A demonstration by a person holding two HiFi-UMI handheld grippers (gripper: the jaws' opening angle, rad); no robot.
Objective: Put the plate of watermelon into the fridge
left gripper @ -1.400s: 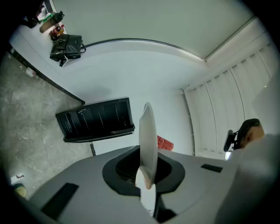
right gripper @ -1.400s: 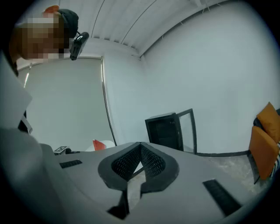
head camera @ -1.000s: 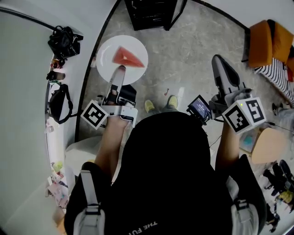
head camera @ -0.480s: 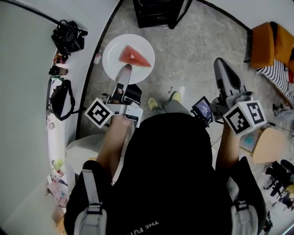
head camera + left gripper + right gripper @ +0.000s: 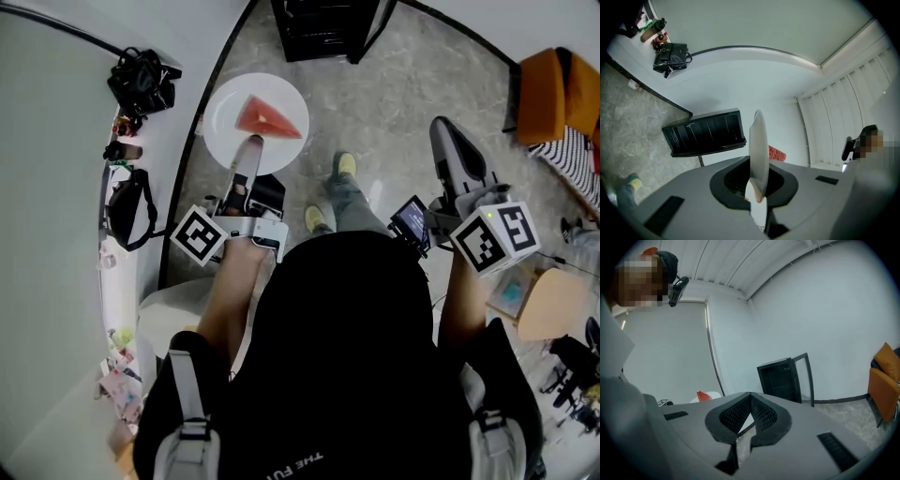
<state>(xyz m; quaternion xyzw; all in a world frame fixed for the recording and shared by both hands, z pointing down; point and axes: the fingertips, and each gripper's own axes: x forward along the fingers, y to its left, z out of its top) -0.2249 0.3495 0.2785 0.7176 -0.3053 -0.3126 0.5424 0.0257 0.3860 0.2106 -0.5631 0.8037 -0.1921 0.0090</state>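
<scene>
Over grey stone floor (image 5: 403,103) my left gripper (image 5: 251,146) clamps just the round white plate (image 5: 223,131) by its rim, right gripper (image 5: 448,141) closed empty: tilting may spill the red watermelon wedge (image 5: 270,118).

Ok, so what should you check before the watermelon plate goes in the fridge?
1. The left hand-held gripper is shut on the plate rim: ok.
2. The watermelon sits on the plate: ok.
3. The plate looks level from above: ok.
4. The fridge has its door open: ok.
5. Room inside the fridge: cannot tell.
6. The right hand-held gripper is shut and empty: ok.
</scene>
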